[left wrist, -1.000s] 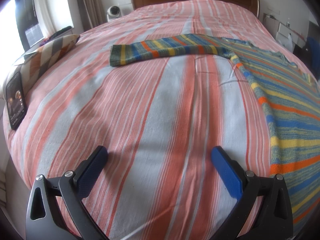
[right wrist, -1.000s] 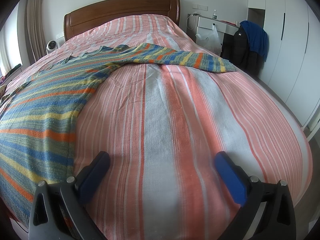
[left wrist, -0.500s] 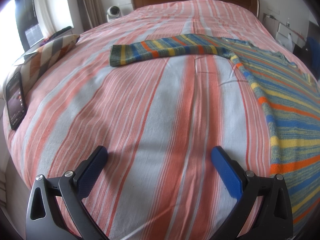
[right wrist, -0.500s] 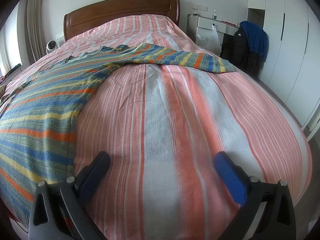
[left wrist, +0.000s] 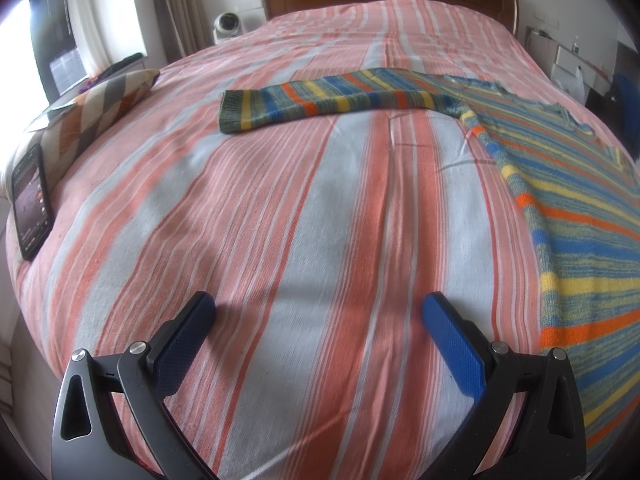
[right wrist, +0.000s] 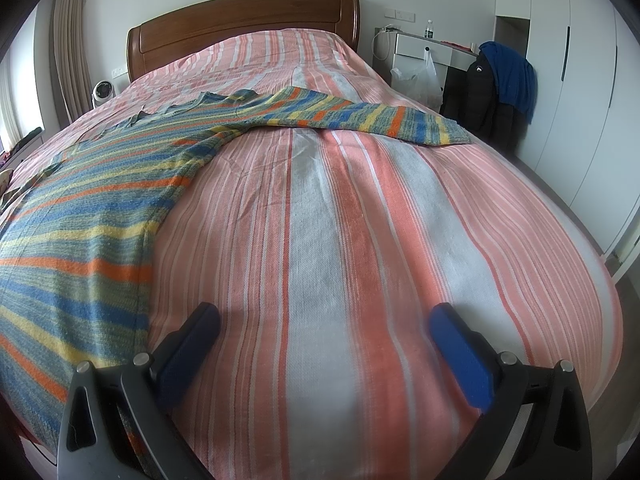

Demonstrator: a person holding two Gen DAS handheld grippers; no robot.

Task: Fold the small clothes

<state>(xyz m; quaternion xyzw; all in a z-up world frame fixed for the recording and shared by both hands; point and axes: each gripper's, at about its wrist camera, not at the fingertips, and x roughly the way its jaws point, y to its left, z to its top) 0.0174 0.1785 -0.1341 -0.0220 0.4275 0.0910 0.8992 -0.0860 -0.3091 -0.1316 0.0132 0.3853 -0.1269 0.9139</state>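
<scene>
Both grippers under my remote control hover low over the foot of the bed: my left gripper [left wrist: 318,312] and right gripper [right wrist: 324,322] each stand with jaws spread wide, holding nothing, bare striped bedspread [left wrist: 280,200] between the blue pads. The striped sweater [right wrist: 80,208] lies flat between them, its body just beside each tool's inner side, one sleeve [left wrist: 332,98] stretched out to my left, the other sleeve [right wrist: 372,118] to my right. Folding has not begun, I judge. My worry: pinching too deep could catch the bedspread with the knit and drag both, and a loose sleeve may slide out as it is carried across. Open cover lies ahead of both tools. On the left, a phone [left wrist: 31,204] sits at the mattress edge near a cushion [left wrist: 100,108]; on the right, the bed drops off toward wardrobe doors [right wrist: 576,92].
</scene>
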